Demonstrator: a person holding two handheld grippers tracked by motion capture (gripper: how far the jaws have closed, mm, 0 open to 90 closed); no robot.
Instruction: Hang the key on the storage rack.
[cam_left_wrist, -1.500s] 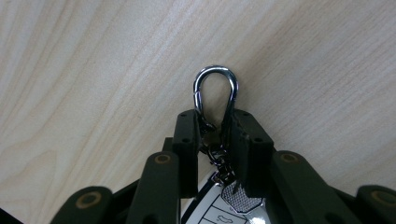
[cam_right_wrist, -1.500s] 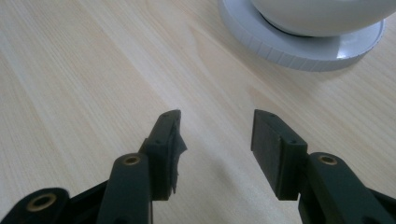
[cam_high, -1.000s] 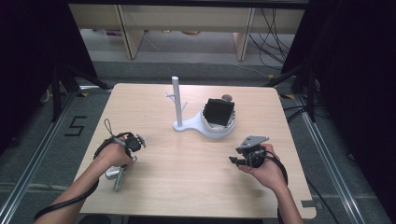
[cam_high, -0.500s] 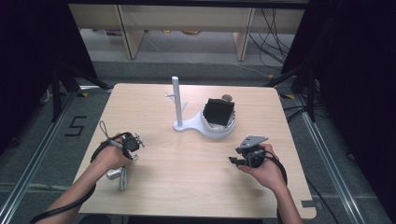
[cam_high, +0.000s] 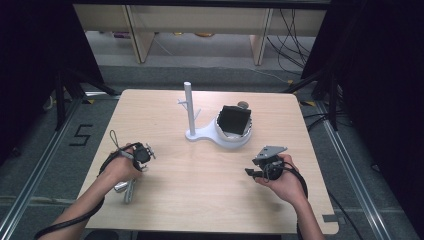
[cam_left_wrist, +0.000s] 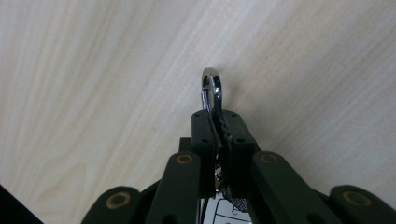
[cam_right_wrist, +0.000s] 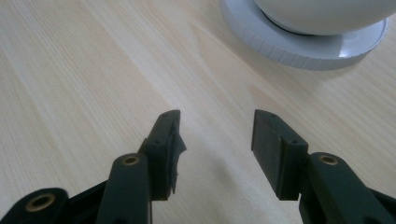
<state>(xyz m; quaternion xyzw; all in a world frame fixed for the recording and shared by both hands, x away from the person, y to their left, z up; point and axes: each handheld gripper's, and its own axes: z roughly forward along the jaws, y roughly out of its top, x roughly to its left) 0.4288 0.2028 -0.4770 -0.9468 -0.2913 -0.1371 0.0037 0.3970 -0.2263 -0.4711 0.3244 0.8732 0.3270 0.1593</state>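
Note:
My left gripper is shut on a shiny silver metal ring. The ring sticks out past the fingertips, close over the pale wooden table. In the high view the left gripper sits at the table's front left, held in a hand. My right gripper is open with nothing between its pads and hovers low over the wood. In the high view the right gripper is at the front right. A white stand with an upright post joins a white bowl holding a black object.
A silver metal piece lies on the table by the left wrist. The stand's round white base is just ahead of the right gripper. Cables and shelf legs lie on the floor beyond the table's far edge.
The left forearm has shifted slightly. Both grippers stay about where they were.

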